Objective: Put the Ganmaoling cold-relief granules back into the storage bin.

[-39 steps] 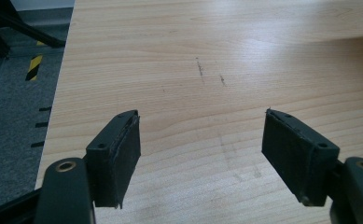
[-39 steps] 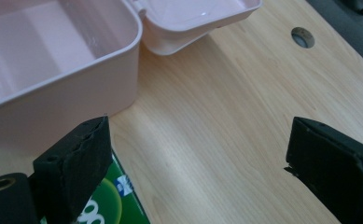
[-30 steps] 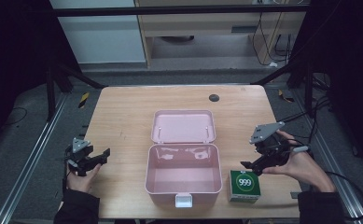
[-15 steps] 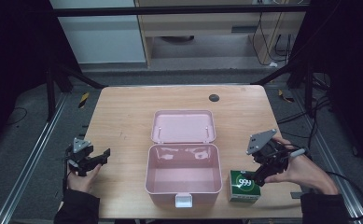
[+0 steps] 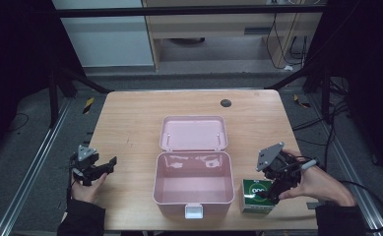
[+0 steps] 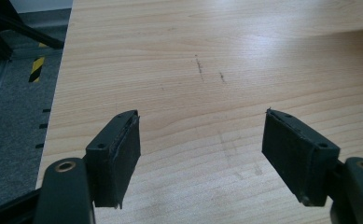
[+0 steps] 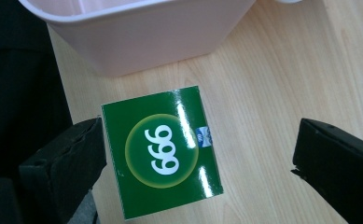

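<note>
- Hovering over the green box [image 5: 259, 195], the right tool [image 5: 272, 191] has its jaws spread, and they have just been opening wider; the box lies between them with no pad pressing on it.
- Compared with 1 second ago, the right hand [image 5: 317, 184] sits a little lower and closer to the bottom edge in the high view, so the tool now stands right over the box rather than beside it.
- That reads as a lining-up for a grasp: wide jaws, box centred enough, squeeze not yet made.
- The green box rests on the bench [image 5: 130, 123] at the lower right of the high view, just beside the right wall of the open pink case [image 5: 193, 196], near the front edge.
- In the right gripper view the box [image 7: 163, 151] shows its printed face upward; its long axis runs from upper left to lower right of that frame, slightly tilted, with the white numerals set along it.
- 1 pad [image 7: 67, 161] lies at the box's left edge; whether it touches I cannot tell. The other pad [image 7: 338, 161] stands well apart on the right.
- The left tool [image 5: 106, 164] rests at the lower left of the high view, jaws spread over bare wood [image 6: 207, 70], holding nothing.
- The pink case's lid [image 5: 194, 132] lies back, and its tub looks empty, ready to receive the box.
</note>
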